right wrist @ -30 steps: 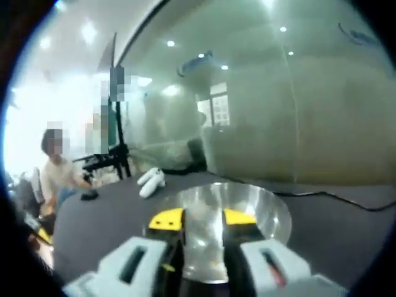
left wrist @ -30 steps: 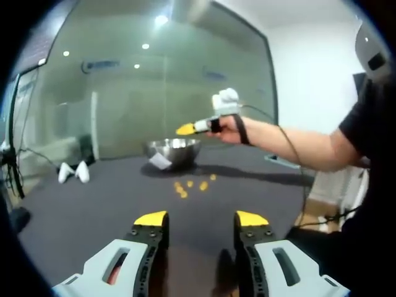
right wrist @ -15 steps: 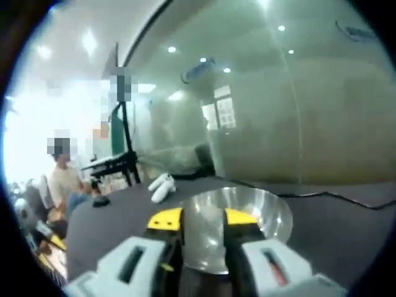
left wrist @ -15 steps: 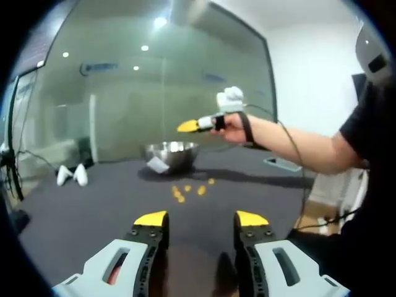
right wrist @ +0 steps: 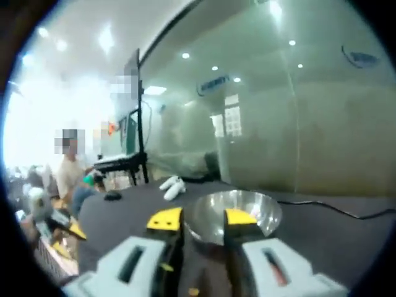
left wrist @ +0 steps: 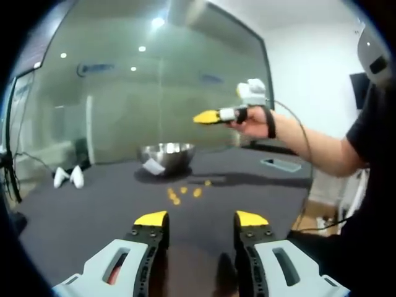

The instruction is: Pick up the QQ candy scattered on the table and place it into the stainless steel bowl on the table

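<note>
Room: glass-walled office, ceiling spots reflected in the glass; dark table [left wrist: 93,210] carries everything.
Candy: QQ candy [left wrist: 183,193], a small cluster of yellow-orange pieces, lies loose on the table just in front of the bowl, well ahead of the left tool.
Bowl: stainless steel bowl [left wrist: 167,156] sits upright on the table beyond the candy; a white scrap [left wrist: 152,166] leans at its near side. In the right gripper view the bowl [right wrist: 238,213] is just past the jaw tips; contents not readable from either angle.
Left tool: left tool [left wrist: 201,218] is low over the table, jaws parted, nothing between them.
Right tool: right tool [right wrist: 203,218] has jaws apart with a clear gap, nothing gripped; seen from the left gripper view [left wrist: 207,117] it is raised in the air above and beyond the bowl, yellow tips pointing across.
Handling, judged: pieces look small, light, soft and likely a bit springy; could squirt out of a hard pinch. Take one at a time across its middle, jaws nearly flat to the table.
Other: two white controllers [left wrist: 68,177] at the far edge; a phone-like slab [left wrist: 281,164] to the right.
</note>
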The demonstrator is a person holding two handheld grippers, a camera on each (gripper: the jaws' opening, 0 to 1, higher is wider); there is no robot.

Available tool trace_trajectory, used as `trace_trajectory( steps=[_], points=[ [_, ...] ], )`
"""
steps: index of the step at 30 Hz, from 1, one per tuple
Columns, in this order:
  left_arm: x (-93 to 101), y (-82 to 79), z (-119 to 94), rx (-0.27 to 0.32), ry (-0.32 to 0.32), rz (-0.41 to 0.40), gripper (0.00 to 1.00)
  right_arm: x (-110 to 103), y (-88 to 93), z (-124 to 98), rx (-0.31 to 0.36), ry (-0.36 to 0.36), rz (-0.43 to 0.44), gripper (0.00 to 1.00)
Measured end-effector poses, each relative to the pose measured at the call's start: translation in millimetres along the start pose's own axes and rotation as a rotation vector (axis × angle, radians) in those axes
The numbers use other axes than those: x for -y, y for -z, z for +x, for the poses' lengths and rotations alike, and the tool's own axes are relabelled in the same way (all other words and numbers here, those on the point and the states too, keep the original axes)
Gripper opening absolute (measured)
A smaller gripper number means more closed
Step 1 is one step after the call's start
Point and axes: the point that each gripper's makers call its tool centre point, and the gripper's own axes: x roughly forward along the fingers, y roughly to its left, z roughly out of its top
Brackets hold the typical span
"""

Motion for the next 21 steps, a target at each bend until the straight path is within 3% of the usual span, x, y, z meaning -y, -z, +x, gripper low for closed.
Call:
trace_trajectory(
  steps=[3, 8, 12, 18, 21],
  points=[
    [-0.2, -0.4, -0.2, 0.003, 0.001, -0.001, 0.43, -1.4, 18.2, -10.5, -0.041, 0.020, -0.060, 0.26],
    [-6.2, -4.9, -0.9, 0.021, -0.031, 0.024, 0.43, -22.0, 40.4, -28.2, -0.051, -0.004, -0.040, 0.27],
    [-5.7, -7.2, 1.8, 0.026, -0.021, 0.029, 0.43, -31.9, 68.4, -42.9, -0.103, -0.012, -0.059, 0.27],
    [-7.9, -5.1, 4.2, 0.025, -0.012, 0.031, 0.43, -46.1, 105.2, -58.5, -0.161, -0.020, -0.002, 0.27],
    [-8.4, -5.5, 6.0, 0.028, -0.013, 0.026, 0.43, -46.6, 115.2, -60.7, -0.176, -0.014, 0.012, 0.27]
  ],
)
